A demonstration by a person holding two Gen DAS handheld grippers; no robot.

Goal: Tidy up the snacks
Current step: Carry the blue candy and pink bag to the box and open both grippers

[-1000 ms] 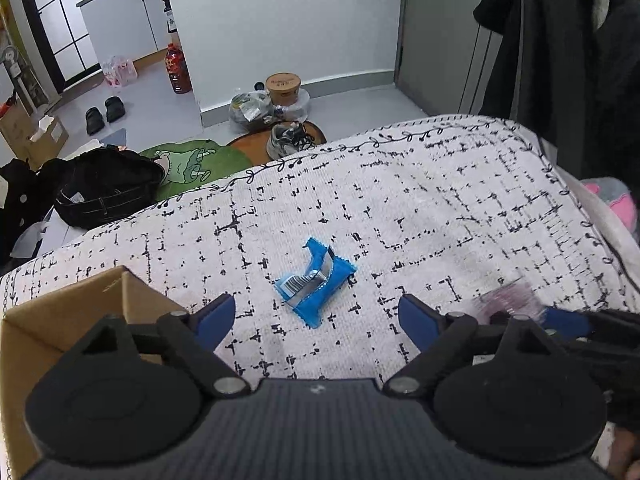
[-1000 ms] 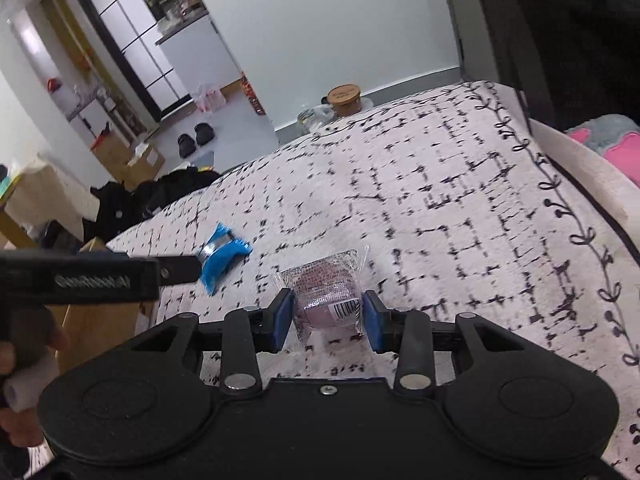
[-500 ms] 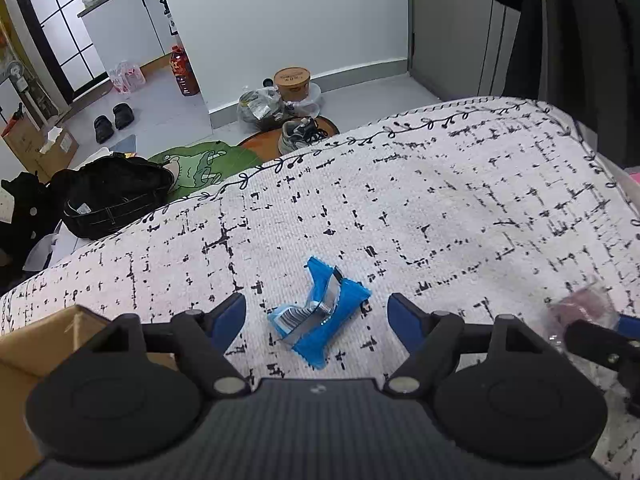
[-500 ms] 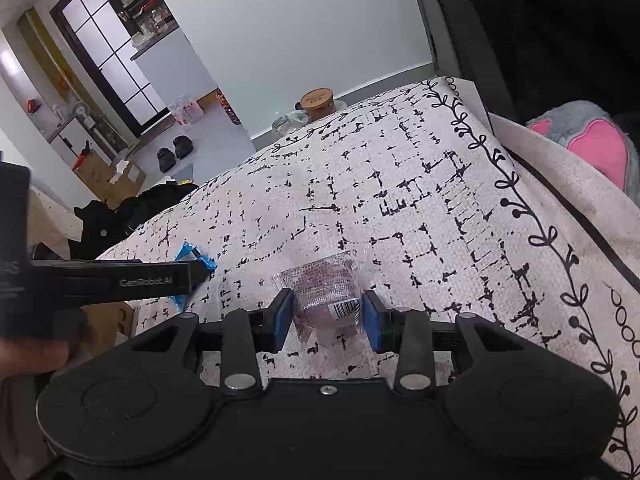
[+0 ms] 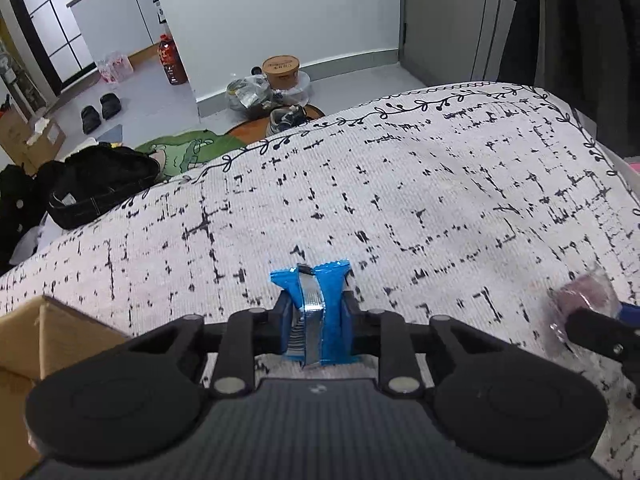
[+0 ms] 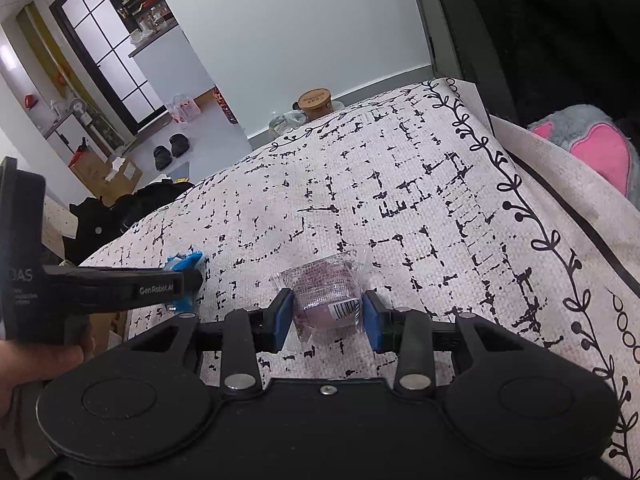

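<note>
Closing its jaws, the left gripper (image 5: 312, 312) now pinches the blue snack packet (image 5: 316, 312), which lay loose between spread fingers a second ago. The right gripper (image 6: 326, 314) clasps the purple wrapped snack (image 6: 326, 296) on the patterned blanket (image 5: 440, 200); both look ready for the cardboard box (image 5: 48, 340).

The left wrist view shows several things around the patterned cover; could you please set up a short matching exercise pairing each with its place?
Things:
1. blue snack packet
2. purple wrapped snack
3. cardboard box
4. pair of black slippers

Places:
A. on the floor beyond the cover
B. at the cover's near left edge
C. between the left claw's closing fingers
D. in the right claw

Pairs: 1-C, 2-D, 3-B, 4-A
</note>
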